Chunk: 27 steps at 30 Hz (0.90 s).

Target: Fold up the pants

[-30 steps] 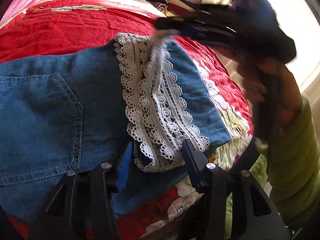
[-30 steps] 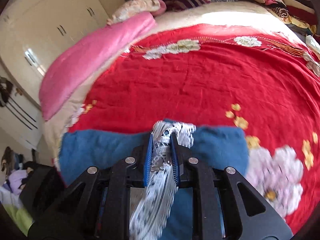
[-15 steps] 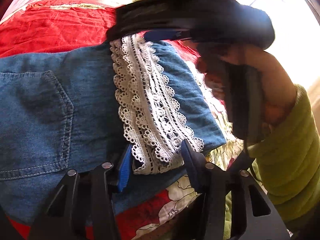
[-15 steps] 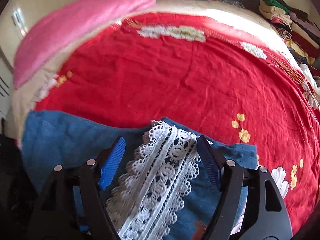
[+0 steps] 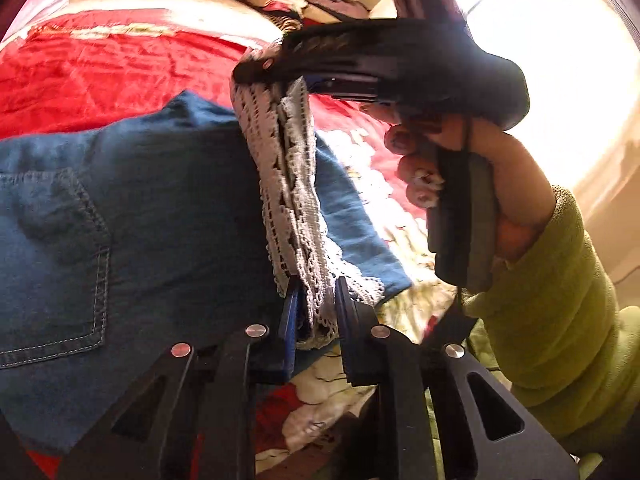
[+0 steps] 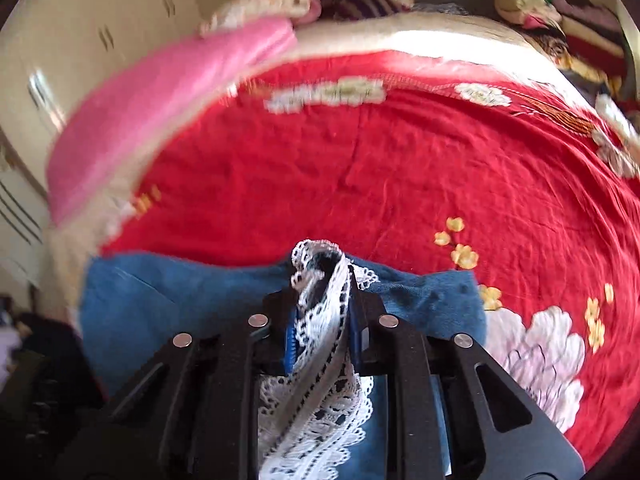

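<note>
Blue denim pants (image 5: 160, 208) lie across a red bedspread (image 5: 100, 72), back pocket at the left. Their white lace hem (image 5: 288, 184) is bunched into a ridge and raised off the denim. My left gripper (image 5: 314, 304) is closing its jaws on the near end of the lace, and the blue pads press it. My right gripper (image 5: 276, 76), held by a hand (image 5: 500, 168), is closing on the far end. In the right wrist view the right gripper (image 6: 322, 292) pinches the lace hem (image 6: 320, 412) over the denim pants (image 6: 180, 292).
A green sleeve (image 5: 560, 300) fills the right of the left wrist view. On the bedspread (image 6: 360, 168) a pink blanket (image 6: 160, 100) lies along the far left edge. Folded clothes (image 6: 560, 20) are stacked at the back right. Wardrobe doors (image 6: 80, 32) stand at the left.
Half a second ago both grippers stood open around the lace lying flat. Both have since closed on it, and the lace is gathered and lifted between them.
</note>
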### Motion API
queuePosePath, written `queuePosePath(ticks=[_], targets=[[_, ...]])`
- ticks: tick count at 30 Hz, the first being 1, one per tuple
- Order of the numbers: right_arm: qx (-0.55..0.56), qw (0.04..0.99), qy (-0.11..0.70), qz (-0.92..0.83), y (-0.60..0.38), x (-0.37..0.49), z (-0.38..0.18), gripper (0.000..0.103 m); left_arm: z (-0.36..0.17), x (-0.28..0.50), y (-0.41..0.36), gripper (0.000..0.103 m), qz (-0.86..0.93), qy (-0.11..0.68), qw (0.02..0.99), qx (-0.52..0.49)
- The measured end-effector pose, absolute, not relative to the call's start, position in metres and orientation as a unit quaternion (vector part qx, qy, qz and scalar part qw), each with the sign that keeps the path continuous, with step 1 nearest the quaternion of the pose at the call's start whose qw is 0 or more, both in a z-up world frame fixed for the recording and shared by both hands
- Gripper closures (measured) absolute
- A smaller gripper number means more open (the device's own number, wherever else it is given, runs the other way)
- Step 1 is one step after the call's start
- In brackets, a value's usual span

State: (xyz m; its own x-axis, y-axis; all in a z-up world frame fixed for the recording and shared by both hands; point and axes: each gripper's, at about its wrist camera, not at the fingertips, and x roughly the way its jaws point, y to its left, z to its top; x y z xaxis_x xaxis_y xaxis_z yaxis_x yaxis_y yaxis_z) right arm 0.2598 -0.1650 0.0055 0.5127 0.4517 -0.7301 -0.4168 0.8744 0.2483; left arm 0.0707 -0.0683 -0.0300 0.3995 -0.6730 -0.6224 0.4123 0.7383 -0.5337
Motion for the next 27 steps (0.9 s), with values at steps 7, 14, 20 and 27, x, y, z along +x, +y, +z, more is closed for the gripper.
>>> queuePosePath(ticks=[7, 14, 20, 27], targets=[[0.016, 0.863, 0.429, 0.267, -0.132, 0.266, 0.019, 0.090, -0.018, 0.064, -0.041, 0.089, -0.317, 0.421, 0.833, -0.171], [0.025, 0.838, 0.477, 0.263, -0.093, 0.283, -0.028, 0.089, -0.034, 0.065, -0.022, 0.089, -0.284, 0.446, 0.825, -0.198], [0.045, 0.845, 0.437, 0.306, -0.114, 0.265, -0.010, 0.046, -0.044, 0.074, -0.022, 0.089, -0.279, 0.461, 0.817, -0.206], [-0.022, 0.885, 0.370, 0.280, -0.183, 0.191, 0.014, 0.037, -0.047, 0.075, -0.018, 0.049, -0.284, 0.463, 0.809, -0.223]])
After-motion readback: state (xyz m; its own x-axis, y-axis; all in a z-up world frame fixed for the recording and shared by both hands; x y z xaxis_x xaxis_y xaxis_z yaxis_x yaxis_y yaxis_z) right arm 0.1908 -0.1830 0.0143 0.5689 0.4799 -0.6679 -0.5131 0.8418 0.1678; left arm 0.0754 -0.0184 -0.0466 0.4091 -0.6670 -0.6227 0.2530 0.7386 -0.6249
